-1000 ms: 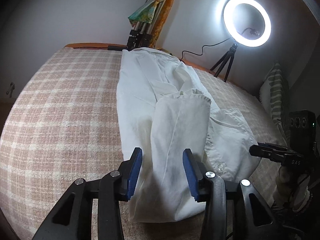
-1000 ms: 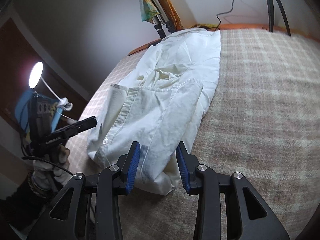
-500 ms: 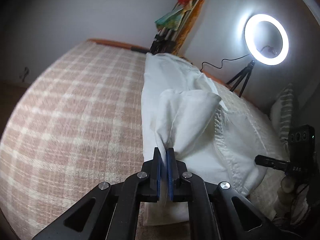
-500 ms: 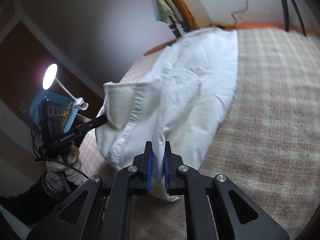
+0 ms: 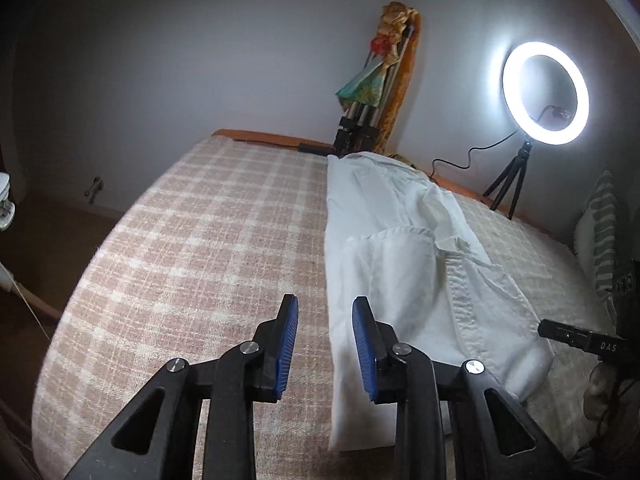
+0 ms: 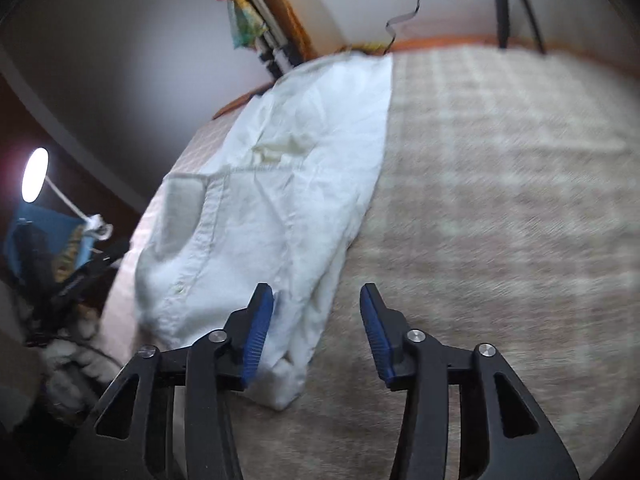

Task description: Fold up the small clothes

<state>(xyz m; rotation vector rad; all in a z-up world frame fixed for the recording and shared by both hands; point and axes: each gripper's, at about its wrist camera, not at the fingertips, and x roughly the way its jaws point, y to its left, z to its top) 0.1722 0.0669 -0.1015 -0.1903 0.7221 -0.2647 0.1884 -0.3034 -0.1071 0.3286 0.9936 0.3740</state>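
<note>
A white button shirt (image 5: 404, 264) lies folded lengthwise on a pink-and-cream plaid bedspread (image 5: 208, 240). My left gripper (image 5: 325, 328) is open and empty, just above the shirt's near left edge, with its right finger over the cloth. In the right wrist view the shirt (image 6: 280, 208) lies left of centre. My right gripper (image 6: 316, 320) is open and empty, over the shirt's near right corner and the bare bedspread (image 6: 500, 200).
A lit ring light (image 5: 545, 92) on a small tripod stands at the bed's far right. A folded tripod with colourful cloth (image 5: 372, 92) leans on the far wall. A striped pillow (image 5: 600, 232) lies at the right edge. A lamp (image 6: 34, 174) is at the left.
Both grippers were shut on the shirt's near edges half a second ago, lifting them. Now both are open, the shirt lies flat, and both grippers have moved outward.
</note>
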